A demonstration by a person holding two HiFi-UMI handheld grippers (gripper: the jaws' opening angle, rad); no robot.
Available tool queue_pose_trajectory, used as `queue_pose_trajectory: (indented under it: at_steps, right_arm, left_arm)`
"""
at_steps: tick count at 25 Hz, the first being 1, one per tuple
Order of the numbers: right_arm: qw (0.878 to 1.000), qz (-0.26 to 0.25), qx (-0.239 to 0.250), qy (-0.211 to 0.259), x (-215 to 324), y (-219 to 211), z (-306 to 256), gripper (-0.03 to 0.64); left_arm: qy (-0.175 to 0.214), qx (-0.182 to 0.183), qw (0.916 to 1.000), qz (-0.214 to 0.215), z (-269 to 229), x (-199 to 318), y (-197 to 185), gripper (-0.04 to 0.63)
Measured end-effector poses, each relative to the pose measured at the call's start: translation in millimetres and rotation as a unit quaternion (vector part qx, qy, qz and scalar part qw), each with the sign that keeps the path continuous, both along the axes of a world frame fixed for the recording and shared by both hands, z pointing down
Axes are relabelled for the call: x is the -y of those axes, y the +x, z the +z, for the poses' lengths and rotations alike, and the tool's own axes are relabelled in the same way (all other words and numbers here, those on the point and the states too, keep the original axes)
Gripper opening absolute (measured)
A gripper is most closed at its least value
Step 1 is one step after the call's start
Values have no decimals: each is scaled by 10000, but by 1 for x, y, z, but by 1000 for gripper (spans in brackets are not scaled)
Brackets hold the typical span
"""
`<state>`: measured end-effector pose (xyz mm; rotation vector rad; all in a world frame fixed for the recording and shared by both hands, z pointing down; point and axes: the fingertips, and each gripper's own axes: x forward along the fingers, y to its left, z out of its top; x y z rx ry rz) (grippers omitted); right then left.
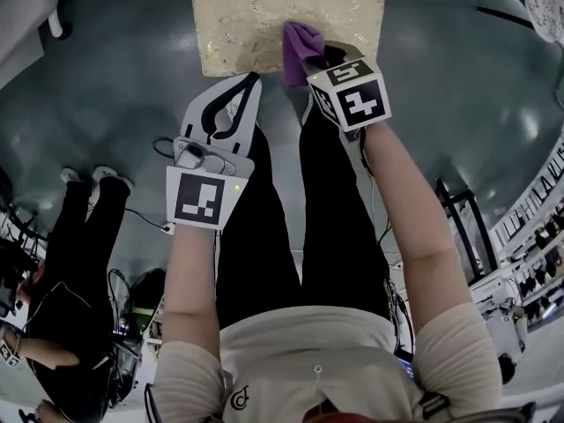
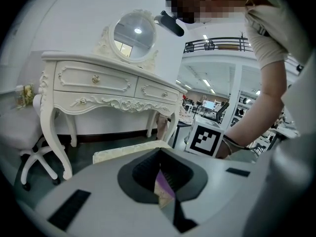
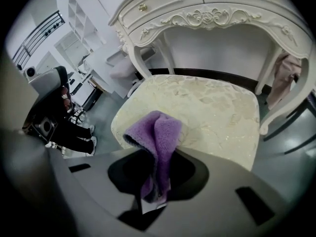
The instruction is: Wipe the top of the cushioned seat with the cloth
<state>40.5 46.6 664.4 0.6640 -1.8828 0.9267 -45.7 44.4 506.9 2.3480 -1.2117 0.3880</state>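
- Two grippers, two states: the right gripper (image 3: 155,191) has its jaws clamped on the purple cloth (image 3: 155,132), which stands out of them in a bunched fold. The left gripper (image 2: 165,191) has its jaws drawn together on nothing, with only a slit between them.
- The cloth is at the near edge of the cushioned seat (image 3: 212,112), toward its near left corner. I cannot tell whether it touches the fabric.
- Bunched as it is, the cloth would likely meet the seat along one narrow ridge, so a stroke could leave strips unwiped.
- The jaws grip only the lower end of the fold. Drag over the textured upholstery could tug the cloth loose.
- If the gripper is pressed too low, the hard jaw tips rather than the cloth may rub the cover.
- The far side of the seat lies close under the white table (image 3: 207,14). A long forward stroke could knock the gripper against its carved apron or a leg.
- The head view alone shows both grippers together, the left one stopping just short of the seat's front edge beside the right one. It also shows a bystander (image 1: 70,263) on the floor to the left.
- The right gripper view alone shows nearly the whole seat top and how the cloth is folded.
- The left gripper view alone shows the oval mirror (image 2: 134,33) on the table. It also shows a sliver of purple through the slit.
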Motion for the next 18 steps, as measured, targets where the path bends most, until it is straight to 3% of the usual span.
queue_pose_trajectory:
  at_steps: [18]
  right_arm:
    - [9997, 43, -213, 85, 22, 124, 4, 83]
  left_arm:
    - [97, -64, 9999, 92, 5, 22, 110, 14]
